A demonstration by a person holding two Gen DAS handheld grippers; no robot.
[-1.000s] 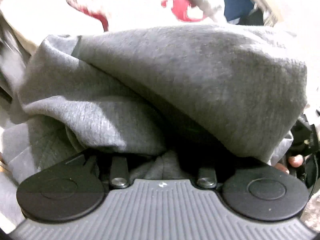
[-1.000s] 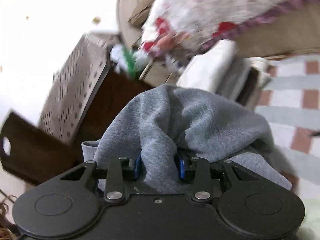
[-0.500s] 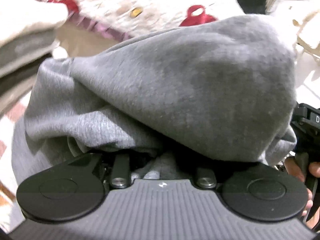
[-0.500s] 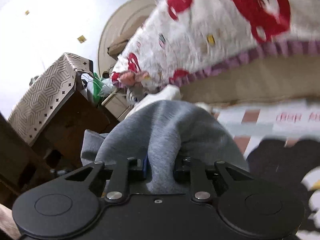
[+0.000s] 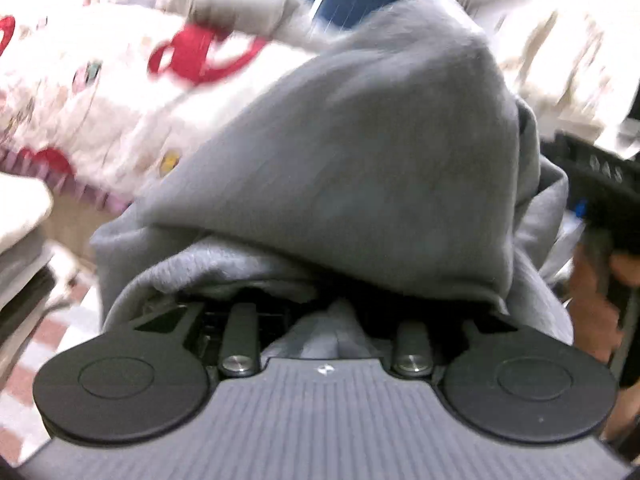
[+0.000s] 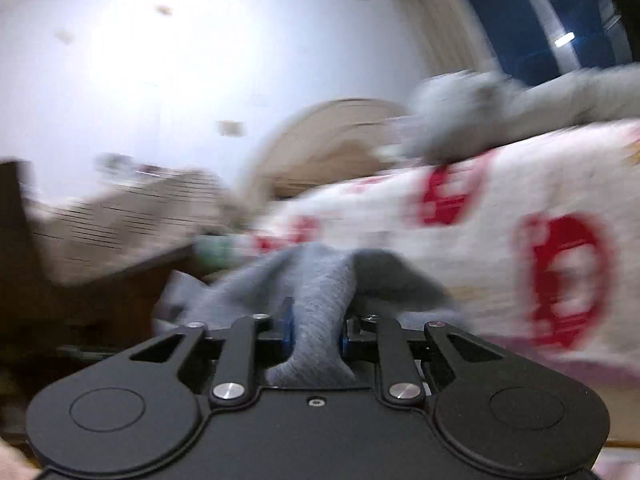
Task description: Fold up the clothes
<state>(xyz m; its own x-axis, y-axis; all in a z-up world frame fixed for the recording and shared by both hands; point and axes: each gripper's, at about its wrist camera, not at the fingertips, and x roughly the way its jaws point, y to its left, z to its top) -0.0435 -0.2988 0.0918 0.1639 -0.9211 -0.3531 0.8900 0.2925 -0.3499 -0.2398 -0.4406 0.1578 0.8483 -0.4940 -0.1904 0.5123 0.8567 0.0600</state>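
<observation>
A grey sweatshirt is bunched over my left gripper and hides its fingertips; grey cloth sits pinched between the finger bases. At the right edge of the left wrist view a hand holds the other gripper's black body. In the right wrist view my right gripper is shut on a fold of the same grey sweatshirt, gripped between its blue pads. Both views are blurred by motion.
A bed with a white cover printed in red fills the right of the right wrist view, grey clothes heaped on it. A dark wooden stand under patterned cloth stands left. Folded pale clothes lie at the left wrist view's left edge.
Both grippers have lifted and tilted upward with the sweatshirt. The right wrist view swung from the floor mat up to the bed top, wall and window. Neither grip changed.
</observation>
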